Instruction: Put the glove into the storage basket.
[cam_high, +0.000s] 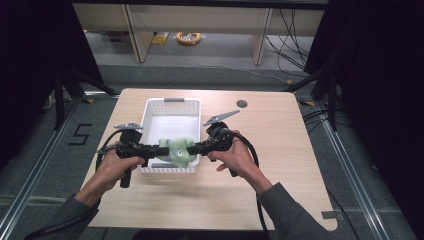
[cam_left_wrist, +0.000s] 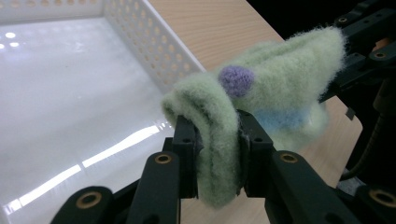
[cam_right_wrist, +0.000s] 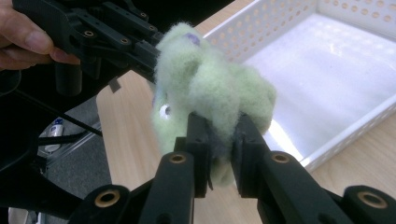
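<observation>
Fuzzy green sock (cam_high: 180, 150) w/ a purple dot and pale blue patch is held up in the air between both grippers, over the near rim of the white basket (cam_high: 150, 112), bunched/folded rather than stretched flat.

Left gripper (cam_left_wrist: 218, 140) is clamped on one folded end of the sock; right gripper (cam_right_wrist: 219, 140) is pinching the other end, fabric squeezed between its black jaws. Both grips look firm.

Progress, as I judge it: pickup done, fold seems mostly done, sock not yet set down. Left to do: lower it into the basket and let go.

Basket interior looks bare and glossy, so nothing blocks the drop. Near wall of the basket sits right under the sock, prob. the one thing to clear. Wooden table (cam_high: 280, 145) is otherwise bare nearby; cables trail from both grippers.
</observation>
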